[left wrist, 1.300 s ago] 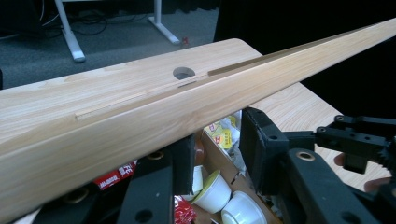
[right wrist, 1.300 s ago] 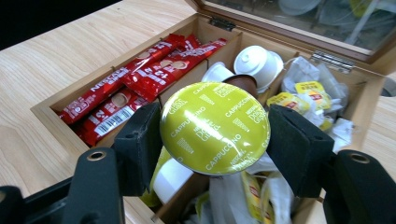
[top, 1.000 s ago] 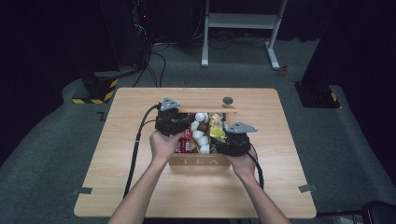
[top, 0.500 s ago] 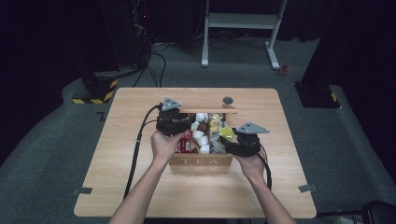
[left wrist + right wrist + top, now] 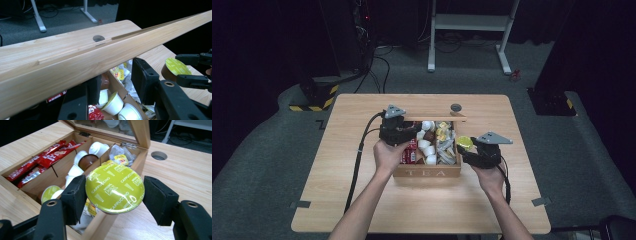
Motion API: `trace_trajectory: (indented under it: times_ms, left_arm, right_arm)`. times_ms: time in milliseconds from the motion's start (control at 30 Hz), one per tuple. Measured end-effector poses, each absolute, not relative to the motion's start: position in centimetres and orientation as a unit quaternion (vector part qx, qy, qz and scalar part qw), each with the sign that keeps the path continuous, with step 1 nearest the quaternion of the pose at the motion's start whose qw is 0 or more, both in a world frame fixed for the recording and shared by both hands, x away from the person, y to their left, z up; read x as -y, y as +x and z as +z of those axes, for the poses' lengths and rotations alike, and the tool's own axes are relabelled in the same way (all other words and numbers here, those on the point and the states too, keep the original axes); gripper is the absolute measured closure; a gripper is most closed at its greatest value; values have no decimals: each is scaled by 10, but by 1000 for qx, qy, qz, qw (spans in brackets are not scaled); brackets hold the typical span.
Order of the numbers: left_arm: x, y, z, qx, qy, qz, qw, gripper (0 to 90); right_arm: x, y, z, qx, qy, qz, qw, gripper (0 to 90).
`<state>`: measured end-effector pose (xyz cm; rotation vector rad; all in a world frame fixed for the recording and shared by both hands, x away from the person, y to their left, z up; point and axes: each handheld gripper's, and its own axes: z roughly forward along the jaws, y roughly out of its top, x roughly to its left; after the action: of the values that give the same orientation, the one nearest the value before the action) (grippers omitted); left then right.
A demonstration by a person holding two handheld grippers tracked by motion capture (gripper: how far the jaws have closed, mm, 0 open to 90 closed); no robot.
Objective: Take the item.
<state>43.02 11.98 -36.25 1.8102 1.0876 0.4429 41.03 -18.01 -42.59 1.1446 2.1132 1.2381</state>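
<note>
Clearly the right hand-held gripper [image 5: 113,192] has a green-topped capsule [image 5: 115,188] between its pads, jaws closed partway onto the rim from both sides, foil lid facing the camera. In the high view the capsule [image 5: 463,143] hangs just beside the right wall of the box [image 5: 427,172], above the desk [image 5: 337,200] and outside the compartments. It looks light and small, a thin plastic cup with a foil lid that reads "cappuccino"; the shell is probably stiff enough for a gentle pinch but would dent under a hard squeeze, and the foil could puncture. The rim, where the pads sit now, seems the best hold, since the tapered smooth body below would likely slip. The left hand-held gripper [image 5: 115,82] is at the box lid [image 5: 100,55], whose wooden edge crosses its view above the jaws; they stand apart on either side of it, though I cannot tell whether they pinch it. The lid is rigid wood on hinges, so it should swing rather than lift. Inside lie red sachets [image 5: 42,157], white cups [image 5: 98,148] and tea bags [image 5: 121,157].
</note>
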Motion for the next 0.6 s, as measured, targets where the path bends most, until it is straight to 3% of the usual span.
trace_trajectory:
  times_ms: [600]
  left_arm:
    - [-119, 429, -363, -444, 742, 179, 469, 588]
  right_arm:
    - [212, 408, -437, -747, 447, 438, 225, 370]
